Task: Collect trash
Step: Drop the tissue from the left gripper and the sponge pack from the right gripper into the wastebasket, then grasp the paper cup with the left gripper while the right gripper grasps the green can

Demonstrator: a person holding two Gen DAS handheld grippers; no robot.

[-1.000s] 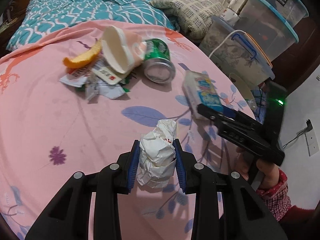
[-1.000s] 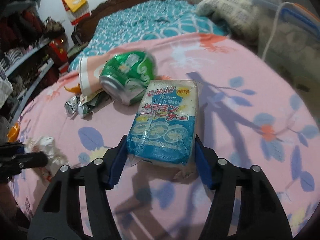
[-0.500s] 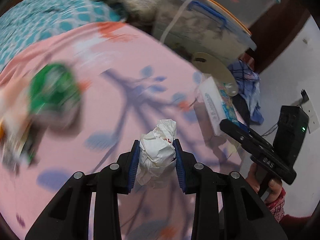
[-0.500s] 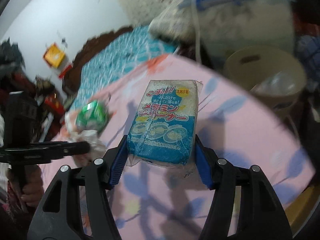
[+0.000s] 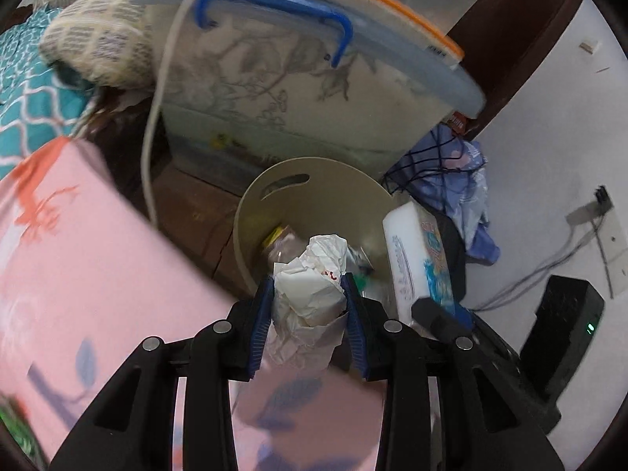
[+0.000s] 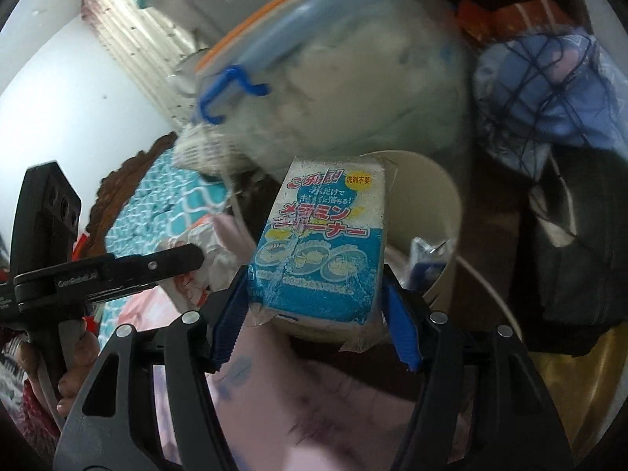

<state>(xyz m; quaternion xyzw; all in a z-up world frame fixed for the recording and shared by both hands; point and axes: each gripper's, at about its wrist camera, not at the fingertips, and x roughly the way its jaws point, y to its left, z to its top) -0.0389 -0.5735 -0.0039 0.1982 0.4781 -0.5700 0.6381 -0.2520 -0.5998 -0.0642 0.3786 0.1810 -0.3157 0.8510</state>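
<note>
- The bed [image 5: 78, 274] wears a pink sheet printed with blue leaves, and it fills the 7 to 9 o'clock part of the left wrist view; a teal patterned cover [image 5: 23, 90] lies further up at 10 o'clock.
- A big clear storage box [image 5: 298, 90] with a blue handle and an orange-edged lid stands off the bed at 12 o'clock, with a patterned cushion [image 5: 98, 39] leaning beside it.
- A beige trash bin [image 5: 322, 200] sits on the floor just past the bed edge, below the box, with some rubbish already inside.
- A blue bundle of cloth in dark netting [image 5: 451, 180] lies at 2 o'clock next to the bin, against the white wall.
- The left hand-held gripper [image 5: 308, 306] pinches a crumpled white paper wad [image 5: 310, 286] between its blue pads, which have just been easing apart a little; the wad hangs over the near rim of the bin.
- The right hand-held gripper [image 6: 318, 310] holds a blue-and-white sponge packet [image 6: 322, 243] with printed lettering; its jaws have just been widening, though the pads appear to touch the packet's sides.
- That packet hangs in front of the bin's mouth [image 6: 424, 204], just right of the wad.
- A person's fingers [image 6: 74, 361] grip the left handle at 8 o'clock in the right wrist view.
</note>
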